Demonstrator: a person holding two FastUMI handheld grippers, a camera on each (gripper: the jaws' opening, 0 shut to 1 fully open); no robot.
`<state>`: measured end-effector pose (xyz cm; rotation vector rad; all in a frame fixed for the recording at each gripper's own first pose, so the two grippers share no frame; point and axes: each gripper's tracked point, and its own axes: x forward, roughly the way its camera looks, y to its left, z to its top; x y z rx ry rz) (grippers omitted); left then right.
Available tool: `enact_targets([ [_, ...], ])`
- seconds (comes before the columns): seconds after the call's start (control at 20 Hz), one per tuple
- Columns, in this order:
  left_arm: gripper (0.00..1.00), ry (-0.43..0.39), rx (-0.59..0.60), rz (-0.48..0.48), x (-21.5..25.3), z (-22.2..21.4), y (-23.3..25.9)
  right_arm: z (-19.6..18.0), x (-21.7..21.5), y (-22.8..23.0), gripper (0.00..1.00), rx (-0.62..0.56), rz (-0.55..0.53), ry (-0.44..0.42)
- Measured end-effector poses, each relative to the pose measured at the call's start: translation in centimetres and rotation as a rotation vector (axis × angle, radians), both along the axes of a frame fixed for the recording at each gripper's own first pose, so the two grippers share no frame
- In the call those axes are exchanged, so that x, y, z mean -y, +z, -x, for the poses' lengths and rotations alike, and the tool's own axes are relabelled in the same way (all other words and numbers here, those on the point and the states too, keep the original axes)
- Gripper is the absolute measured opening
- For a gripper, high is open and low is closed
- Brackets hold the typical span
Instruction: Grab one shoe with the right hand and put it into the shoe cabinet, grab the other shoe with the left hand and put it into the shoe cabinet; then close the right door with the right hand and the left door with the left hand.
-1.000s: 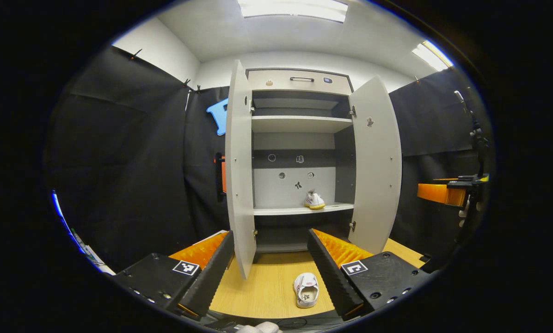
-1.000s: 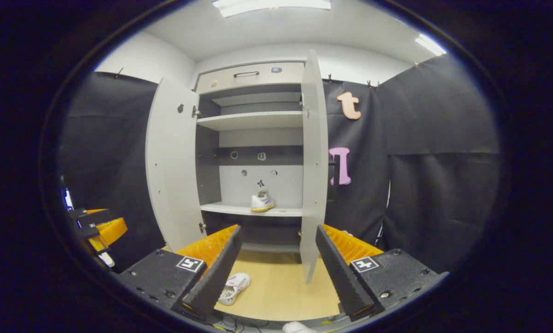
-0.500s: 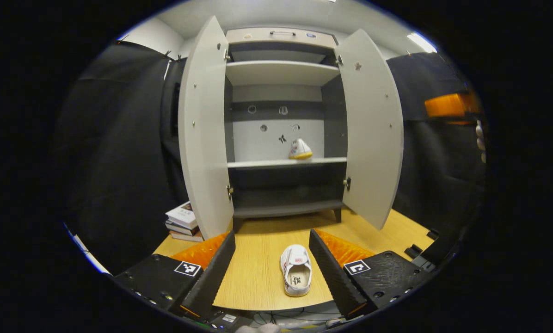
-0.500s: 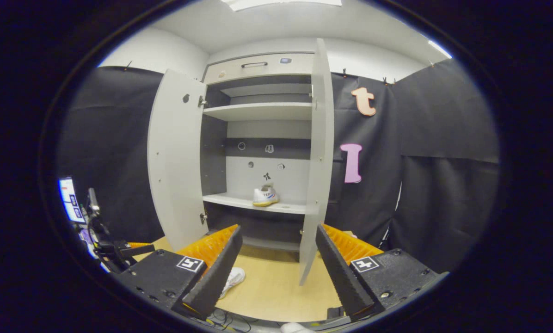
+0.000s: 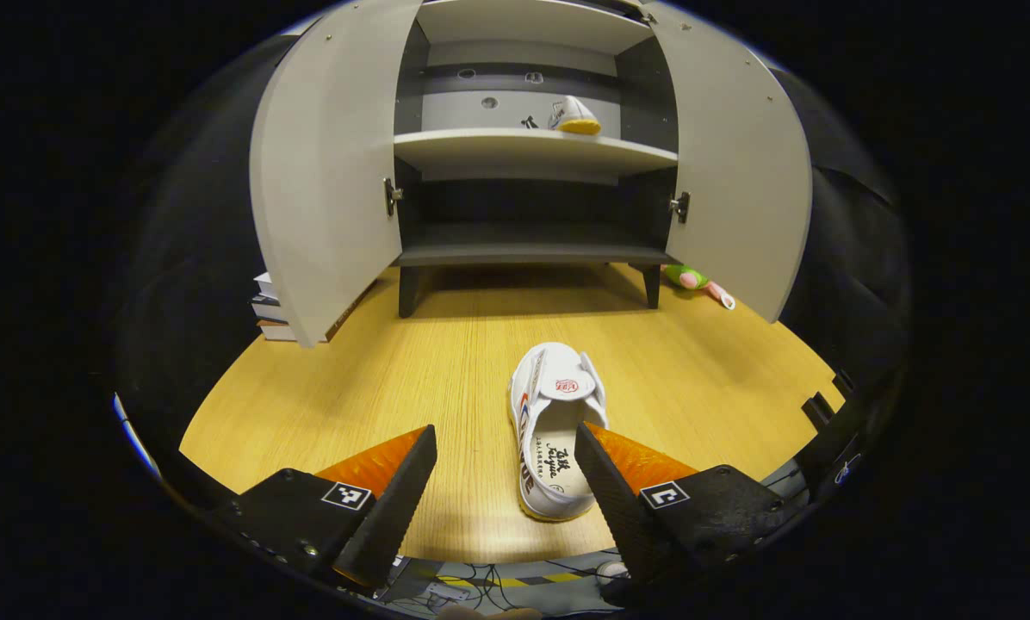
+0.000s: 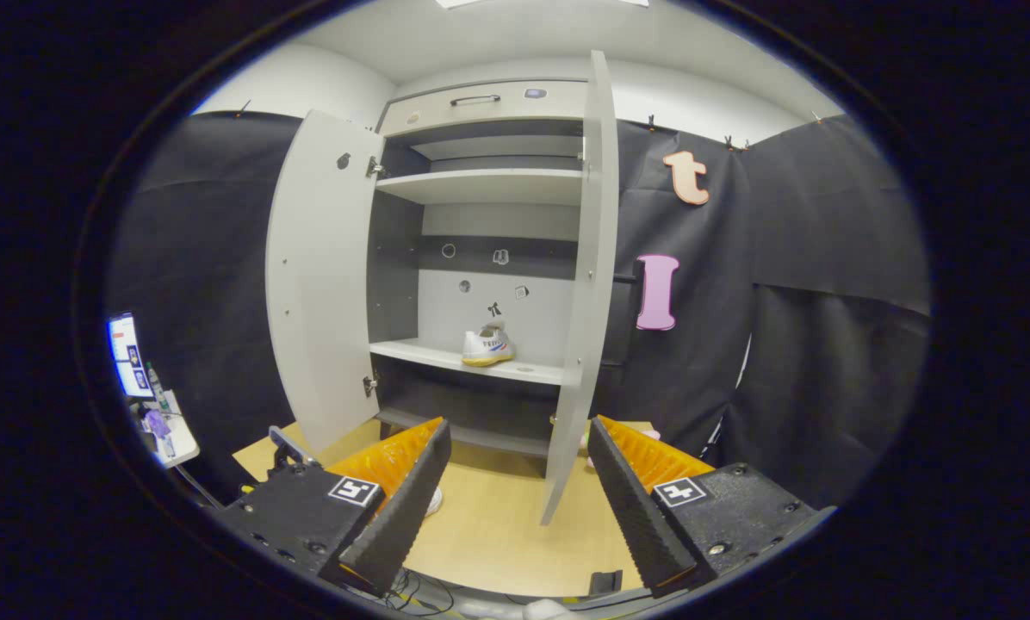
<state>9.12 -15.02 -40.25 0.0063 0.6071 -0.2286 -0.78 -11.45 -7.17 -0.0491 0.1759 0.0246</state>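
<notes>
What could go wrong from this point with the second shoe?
The left gripper is open, off-centre over the shoe on the floor: one finger overlaps its side, so closing may clip or push it. The left door and right door stand angled inward, so the lift could brush them. The shelved shoe leaves less room there.

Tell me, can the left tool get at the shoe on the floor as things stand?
Probably yes. The left tool is open above the wooden floor, the white shoe lies partly between its fingers, and nothing blocks it.
</notes>
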Motion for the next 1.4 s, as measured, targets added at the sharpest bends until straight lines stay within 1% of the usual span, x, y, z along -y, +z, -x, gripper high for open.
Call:
enact_targets([
  [0.1, 0.97, -0.038, -0.008, -0.031, 0.9, -1.5, -1.6, -0.4, 0.1, -0.5, 1.00, -0.012, 0.008, -0.002],
  [0.3, 0.96, -0.083, -0.033, -0.048, 2.6, -4.4, -4.0, -1.1, -0.3, -1.6, 1.00, -0.045, -0.001, 0.003],
  [0.4, 0.91, -0.084, -0.044, -0.056, 2.7, -5.9, -5.3, -1.5, -0.6, -2.2, 1.00, -0.062, -0.006, 0.008],
  [0.45, 0.86, -0.078, -0.060, -0.057, 2.8, -6.5, -5.9, -1.8, -0.7, -2.4, 1.00, -0.069, -0.007, 0.009],
  [0.5, 0.84, -0.080, -0.061, -0.053, 2.9, -7.1, -6.2, -1.9, -0.8, -2.7, 1.00, -0.076, -0.007, 0.013],
  [0.55, 0.91, -0.082, -0.061, -0.060, 3.0, -7.8, -6.7, -2.1, -1.0, -2.8, 1.00, -0.079, -0.009, 0.016],
  [0.6, 0.79, -0.083, -0.068, -0.052, 3.2, -8.2, -6.9, -2.3, -1.1, -2.9, 1.00, -0.081, -0.008, 0.021],
  [0.65, 0.74, -0.070, -0.074, -0.042, 3.3, -8.6, -7.3, -2.5, -1.2, -3.1, 1.00, -0.089, -0.004, 0.025],
  [0.7, 0.55, -0.067, -0.092, -0.022, 3.7, -8.8, -7.7, -2.7, -1.4, -3.1, 1.00, -0.090, -0.006, 0.031],
  [0.75, 0.40, -0.044, -0.095, -0.005, 3.9, -8.7, -7.8, -2.8, -1.4, -3.0, 1.00, -0.094, -0.006, 0.032],
  [0.8, 0.38, -0.019, -0.089, -0.025, 3.4, -9.1, -8.1, -2.9, -1.3, -2.9, 1.00, -0.091, -0.005, 0.031],
  [0.85, 0.24, -0.013, -0.104, -0.022, 3.4, -8.9, -8.3, -3.1, -1.1, -2.4, 1.00, -0.078, -0.003, 0.026],
  [0.9, 0.20, -0.015, -0.104, -0.035, 3.3, -9.1, -8.5, -3.2, -1.1, -1.8, 1.00, -0.062, -0.010, 0.026],
  [0.95, 0.13, -0.014, -0.123, -0.057, 3.0, -8.8, -8.9, -3.3, -1.2, -1.4, 1.00, -0.054, -0.017, 0.032],
  [1.1, 0.13, -0.005, -0.105, -0.087, 1.8, -8.3, -7.8, -3.6, -1.3, -0.8, 1.00, -0.033, -0.008, 0.045],
  [1.15, 0.03, 0.001, -0.095, -0.084, 1.5, -8.1, -6.9, -3.6, -1.5, -0.7, 1.00, -0.029, -0.009, 0.054],
  [1.2, 0.02, 0.016, -0.081, -0.081, 1.0, -7.9, -5.7, -3.7, -1.9, -0.5, 1.00, -0.020, -0.008, 0.063],
  [1.25, 0.13, 0.030, -0.066, -0.081, 0.4, -7.8, -4.3, -3.8, -2.1, -0.4, 1.00, -0.017, -0.006, 0.072],
  [1.35, 0.13, 0.057, -0.028, -0.074, -0.8, -7.8, -1.0, -4.0, -2.7, 0.0, 1.00, -0.001, -0.004, 0.094],
  [1.4, 0.02, 0.064, -0.007, -0.070, -1.3, -7.9, 0.8, -4.1, -2.9, 0.0, 1.00, 0.002, -0.007, 0.107],
])
